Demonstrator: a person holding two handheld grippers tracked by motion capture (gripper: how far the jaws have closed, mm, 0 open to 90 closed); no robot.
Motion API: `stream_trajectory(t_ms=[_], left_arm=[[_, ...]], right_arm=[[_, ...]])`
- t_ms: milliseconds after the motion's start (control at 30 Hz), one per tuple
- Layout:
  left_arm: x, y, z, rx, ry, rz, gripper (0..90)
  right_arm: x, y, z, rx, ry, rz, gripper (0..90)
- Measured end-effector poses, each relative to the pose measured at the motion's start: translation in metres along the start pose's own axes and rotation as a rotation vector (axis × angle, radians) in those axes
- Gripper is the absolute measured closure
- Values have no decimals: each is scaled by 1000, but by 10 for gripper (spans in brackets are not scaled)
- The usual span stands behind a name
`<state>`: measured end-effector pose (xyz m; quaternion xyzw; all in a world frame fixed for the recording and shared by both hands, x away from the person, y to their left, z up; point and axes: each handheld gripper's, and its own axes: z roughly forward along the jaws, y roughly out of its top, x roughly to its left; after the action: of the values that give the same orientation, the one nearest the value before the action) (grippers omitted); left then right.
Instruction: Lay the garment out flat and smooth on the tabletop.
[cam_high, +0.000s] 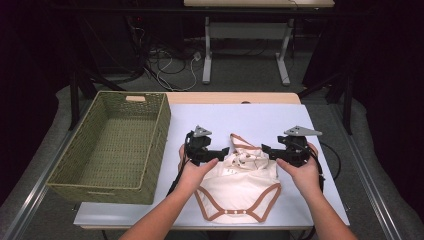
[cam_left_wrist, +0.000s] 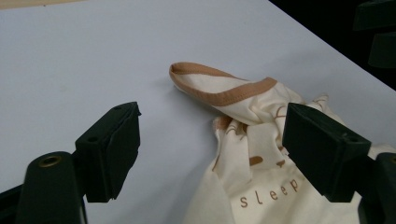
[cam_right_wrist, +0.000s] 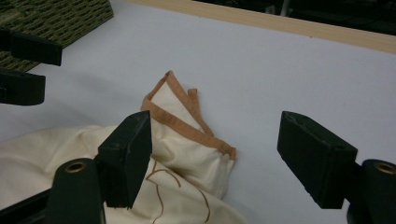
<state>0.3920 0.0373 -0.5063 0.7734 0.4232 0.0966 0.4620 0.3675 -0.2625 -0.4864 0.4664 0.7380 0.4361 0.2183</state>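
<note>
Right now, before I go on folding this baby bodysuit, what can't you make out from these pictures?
- Bodysuit sleeves: high view, covered by the left gripper and right gripper.
- Printed word: left gripper view, "sleep" readable, the rest cut off behind the jaw and bottom edge.
- Label inside the neck: high view, too small.
- Basket near inner wall: high view, hidden by its rim.

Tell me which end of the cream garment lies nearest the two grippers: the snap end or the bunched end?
The bunched end of the cream garment, with its tan-trimmed loop, lies between the left gripper and right gripper. The snap end lies at the near table edge.
</note>
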Motion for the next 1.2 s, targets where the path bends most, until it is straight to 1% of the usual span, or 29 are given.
stream_trajectory(t_ms=[33,67,100,167,200,267,333,367,400,433,467,500,567,633,667,700,800,833,867,933,967,1000,1033,1100,1133,1200], left_arm=[[0,1,3,1,3,-1,198],[2,2,5,7,5,14,198],[2,3,7,5,4,1,199],[5,4,11,16,11,15,199],[6,4,14,16,15,15,199],[8,4,18,19,16,32,201],[10,5,21,31,14,49,225],[11,5,23,30,9,46,236],[11,5,25,31,2,47,247],[11,5,27,20,4,46,263],[12,5,28,23,-4,40,276],[12,5,30,21,-3,47,285],[13,4,34,14,-9,27,325],[14,2,38,18,-27,0,356],[14,1,40,15,-24,-2,371],[15,1,42,23,-22,7,388],[15,-2,48,31,-23,5,442],[14,-2,51,30,-27,-1,452],[14,-3,53,39,-37,-5,461],[13,-4,57,55,-50,-9,473],[13,-4,58,70,-55,-1,484],[11,-4,60,74,-56,-8,492],[10,-4,62,83,-55,-1,499],[9,-5,65,90,-60,-2,515],[8,-5,66,95,-61,-2,517],[6,-6,69,104,-70,4,523]], right_arm=[[-1,0,1,4,-2,-7,264],[-1,0,3,0,-8,-11,264],[-2,0,5,0,-14,-20,265],[-2,0,10,11,-25,-25,269],[-3,-1,12,23,-27,-28,274],[-3,-1,17,45,-39,-38,278],[-3,-2,20,42,-56,-50,279],[-3,-2,22,37,-60,-49,279],[-3,-2,23,39,-57,-51,282],[-4,-3,25,38,-50,-52,283],[-4,-3,27,42,-51,-46,293],[-5,-4,29,46,-49,-44,307],[-6,-5,33,50,-41,-40,322],[-7,-6,35,59,-43,-36,354],[-7,-7,37,56,-39,-34,364],[-7,-8,38,63,-37,-29,373],[-7,-11,41,70,-27,-5,415],[-7,-11,41,76,-31,-12,429],[-7,-12,42,73,-30,-9,440],[-8,-12,43,72,-31,-5,448],[-8,-12,43,71,-31,2,450],[-8,-11,42,73,-26,5,450],[-9,-11,42,69,-27,5,452],[-9,-11,42,69,-28,12,455],[-9,-11,42,68,-31,6,457],[-10,-12,43,64,-30,9,458]])
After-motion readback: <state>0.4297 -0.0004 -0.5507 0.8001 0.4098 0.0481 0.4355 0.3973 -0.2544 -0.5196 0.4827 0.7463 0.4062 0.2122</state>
